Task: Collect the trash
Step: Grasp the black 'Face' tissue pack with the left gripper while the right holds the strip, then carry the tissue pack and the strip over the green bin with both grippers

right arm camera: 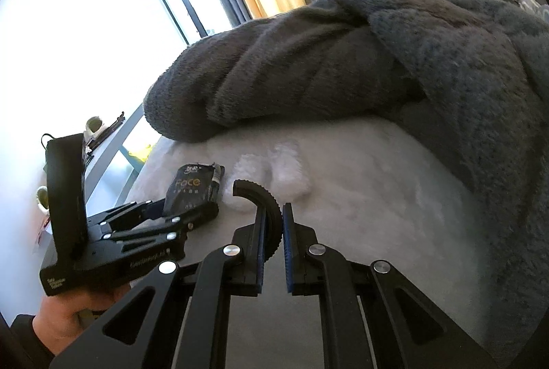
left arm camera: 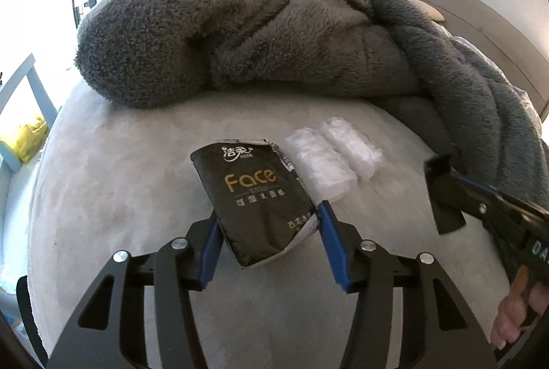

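on the grey bed, left tool (left arm camera: 267,225) pinches the tissue pack (left arm camera: 254,194); right tool (right arm camera: 282,225) pressed together.

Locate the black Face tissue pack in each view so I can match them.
Left wrist: black tissue pack at lower centre, between the left tool's fingers.
Right wrist: lower left, beyond the left tool.
Shared landmark: white plastic bundles beside it.

We note a black tissue pack (left arm camera: 255,197) with gold and white lettering, on a pale grey bedsheet (left arm camera: 120,183). Blanket (left arm camera: 240,36) dark grey; the two wads (left arm camera: 334,159) beside the pack, white.
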